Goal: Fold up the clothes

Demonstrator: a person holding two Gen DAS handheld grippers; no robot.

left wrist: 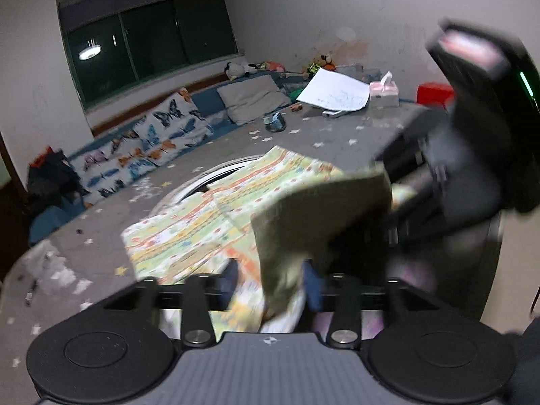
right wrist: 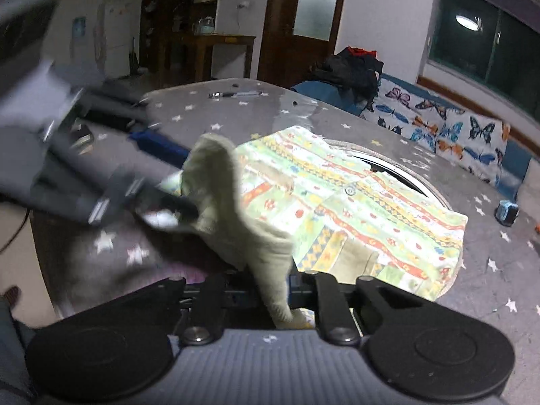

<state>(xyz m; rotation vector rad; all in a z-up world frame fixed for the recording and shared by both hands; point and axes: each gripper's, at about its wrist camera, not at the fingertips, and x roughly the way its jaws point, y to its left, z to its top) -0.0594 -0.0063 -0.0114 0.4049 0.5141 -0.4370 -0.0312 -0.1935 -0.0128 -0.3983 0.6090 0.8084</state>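
A child's patterned garment [left wrist: 189, 222] with green, yellow and orange stripes lies partly folded on the grey star-print table [left wrist: 101, 256]; it also shows in the right wrist view [right wrist: 354, 209]. My left gripper [left wrist: 273, 283] is shut on a lifted edge of the garment, its pale inner side up. My right gripper [right wrist: 270, 290] is shut on the same lifted edge, which stands up as a pale fold [right wrist: 222, 182]. Each gripper appears blurred in the other's view, close beside it.
A round white-rimmed opening [right wrist: 398, 175] shows under the garment. A small blue object [right wrist: 506, 212], a pen [right wrist: 236, 93], white paper [left wrist: 334, 92] and a tissue box [left wrist: 383, 92] lie on the table. A butterfly-print cushion bench [left wrist: 148, 145] runs along the window wall.
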